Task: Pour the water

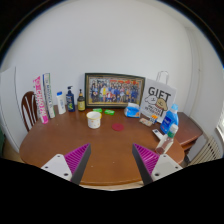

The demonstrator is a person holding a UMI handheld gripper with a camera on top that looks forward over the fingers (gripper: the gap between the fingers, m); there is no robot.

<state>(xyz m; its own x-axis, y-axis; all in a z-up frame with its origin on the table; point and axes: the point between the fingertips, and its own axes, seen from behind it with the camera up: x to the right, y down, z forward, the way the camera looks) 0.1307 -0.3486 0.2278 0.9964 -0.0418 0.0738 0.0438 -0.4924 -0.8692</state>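
- We see our gripper (110,163) with its two fingers spread wide apart; the purple pads (76,157) hold nothing.
- The round brown wooden table (105,150) lies under and ahead of the fingers.
- A small white cylindrical cup (94,119) stands well beyond the fingers, in front of the dark-framed group photograph (114,91).
- Several plastic bottles (68,99) stand beside the photograph; a white paper gift bag (159,99) stands at its other side.
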